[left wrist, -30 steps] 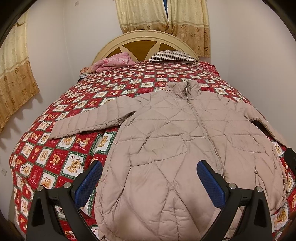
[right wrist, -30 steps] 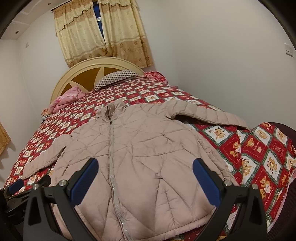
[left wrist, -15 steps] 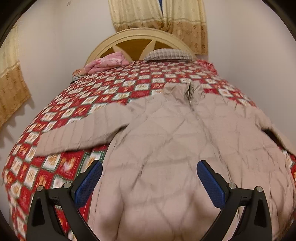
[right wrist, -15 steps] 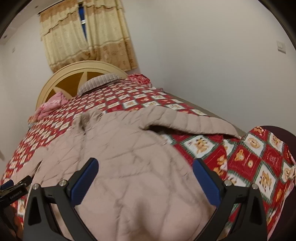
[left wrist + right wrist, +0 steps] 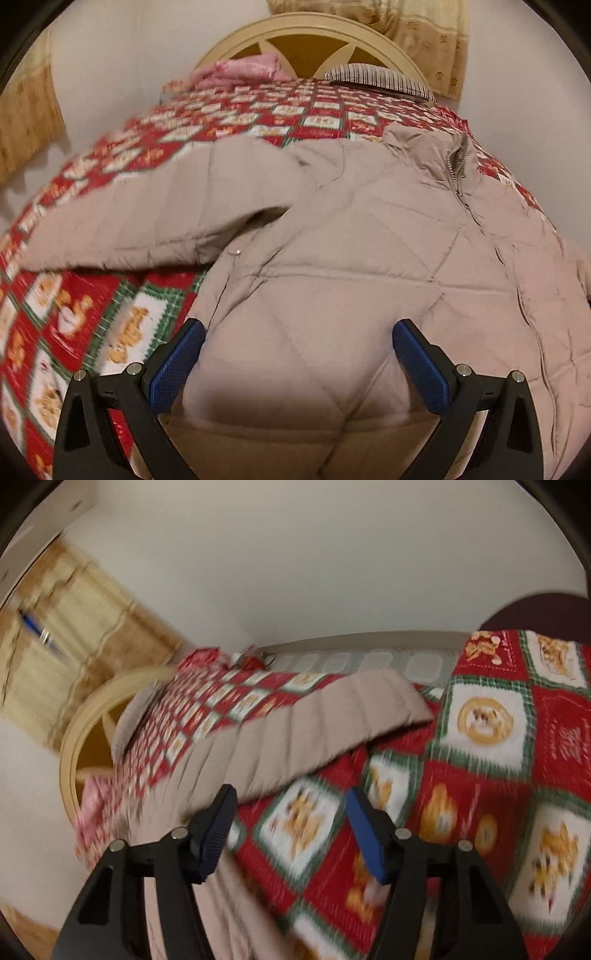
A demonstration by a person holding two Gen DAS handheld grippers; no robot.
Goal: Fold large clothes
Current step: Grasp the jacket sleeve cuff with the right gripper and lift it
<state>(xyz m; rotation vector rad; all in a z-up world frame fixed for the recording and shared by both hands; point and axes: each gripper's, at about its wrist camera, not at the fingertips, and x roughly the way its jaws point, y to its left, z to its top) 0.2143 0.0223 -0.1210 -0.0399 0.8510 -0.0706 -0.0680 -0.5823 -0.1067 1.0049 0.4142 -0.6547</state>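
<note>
The jacket [image 5: 351, 266] is lying face up and zipped on the quilt [image 5: 122, 325], spread flat with its collar toward the headboard [image 5: 310, 33]. Both sleeves are lying out to the sides: one [image 5: 147, 218] is stretching over the quilt in the left wrist view, the other [image 5: 306, 734] is reaching toward the bed's edge in the right wrist view. I am seeing no fold made yet, so I am judging the task to be at its very start, with the sleeves, the sides and the final halving all left.

My left gripper [image 5: 297, 363] is hanging wide over the jacket's lower body, its blue pads clear of the cloth and holding nothing. My right gripper [image 5: 291, 834] is standing at about half width, since its jaws have just been closing, and only bare quilt is showing between them; one finger [image 5: 214, 830] is sitting just beside the jacket's side edge below the sleeve. The right view is blurring, so I cannot tell whether it is touching the cloth.

I am expecting the first fold to be a sleeve brought across the chest.
</note>
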